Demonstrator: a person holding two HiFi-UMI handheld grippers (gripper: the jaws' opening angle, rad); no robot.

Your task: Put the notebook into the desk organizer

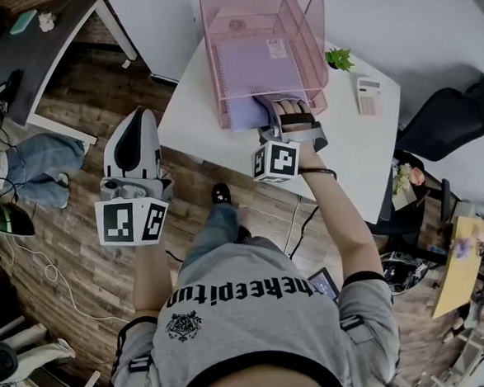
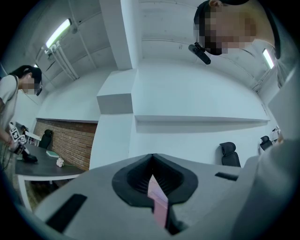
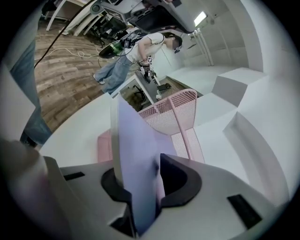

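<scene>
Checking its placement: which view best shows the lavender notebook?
The head view: the lavender notebook lies flat in the pink mesh desk organizer, near end sticking out. The right gripper view shows it edge-on between the jaws; the left gripper view shows none of it.

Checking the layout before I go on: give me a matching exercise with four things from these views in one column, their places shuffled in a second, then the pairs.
Things
1. notebook
2. calculator
3. small plant
4. left tongs

Places
A. off the table, over the wood floor
B. flat on the table, farther right of the desk organizer
C. partly in the organizer's bottom tray, near edge between the right tongs
D. close beside the organizer's right wall

Pairs: 1-C, 2-B, 3-D, 4-A
</scene>
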